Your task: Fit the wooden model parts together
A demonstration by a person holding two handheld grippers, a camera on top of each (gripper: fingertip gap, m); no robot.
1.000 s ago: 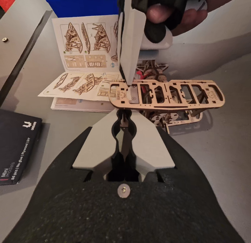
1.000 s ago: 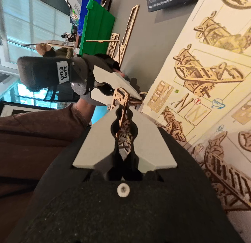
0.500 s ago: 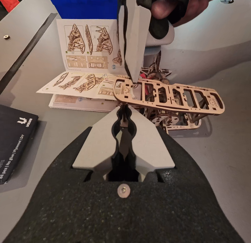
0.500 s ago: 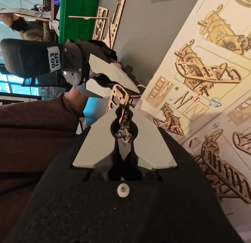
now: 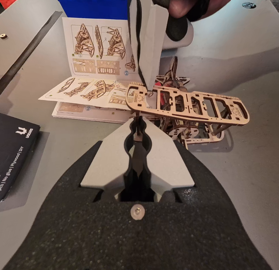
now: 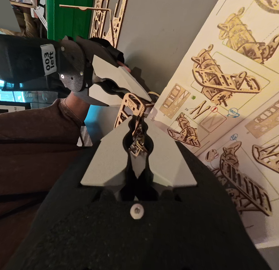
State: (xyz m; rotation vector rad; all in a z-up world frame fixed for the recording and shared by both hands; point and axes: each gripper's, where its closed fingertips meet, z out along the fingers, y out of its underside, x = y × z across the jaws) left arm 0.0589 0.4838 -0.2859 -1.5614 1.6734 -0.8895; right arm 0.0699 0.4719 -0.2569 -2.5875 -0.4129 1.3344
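1. Wing (image 5: 187, 106) lay flat over the model (image 5: 185, 127), just past my left gripper (image 5: 137, 124), which pinched a strut beneath to steady it.
2. Right gripper (image 6: 136, 121), clamped on the wing's edge, pressed it down.

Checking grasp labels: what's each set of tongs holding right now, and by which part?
Left tongs are shut on a thin strut under the wooden wing, near its left end. Right tongs pinch the same end's far edge from above.
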